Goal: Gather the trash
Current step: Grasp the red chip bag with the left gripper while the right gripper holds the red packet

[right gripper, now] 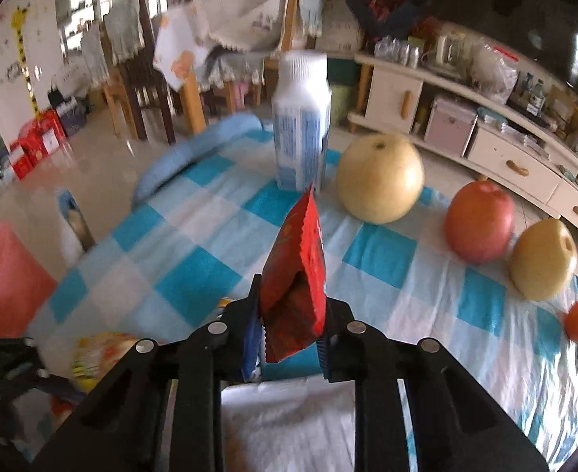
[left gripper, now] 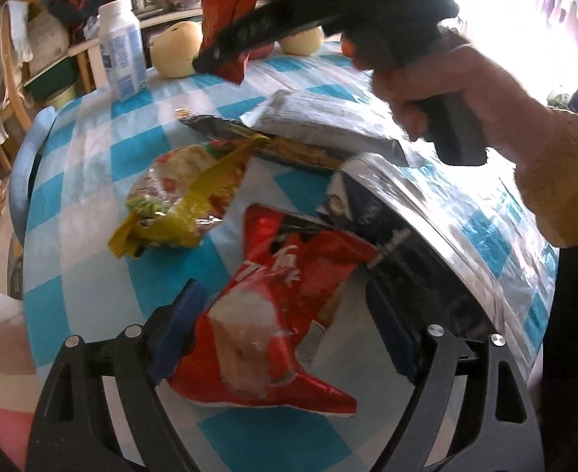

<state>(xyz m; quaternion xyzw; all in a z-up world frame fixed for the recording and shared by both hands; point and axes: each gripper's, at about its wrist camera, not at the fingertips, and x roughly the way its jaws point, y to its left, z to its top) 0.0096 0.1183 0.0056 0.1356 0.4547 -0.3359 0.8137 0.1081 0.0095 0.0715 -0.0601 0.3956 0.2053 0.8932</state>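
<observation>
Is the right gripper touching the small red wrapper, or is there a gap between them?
Touching. In the right wrist view the right gripper has both pads pressed on the small red wrapper, which is held above the checked tablecloth.

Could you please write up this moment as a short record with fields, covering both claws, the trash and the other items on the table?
surface: checked blue and white tablecloth
right claw: shut on a small red wrapper, lifted off the cloth
left claw: open, pads either side of a large red snack bag
other trash: yellow wrapper, silver foil bag
not trash: white bottle, two yellow pears, red apple
</observation>
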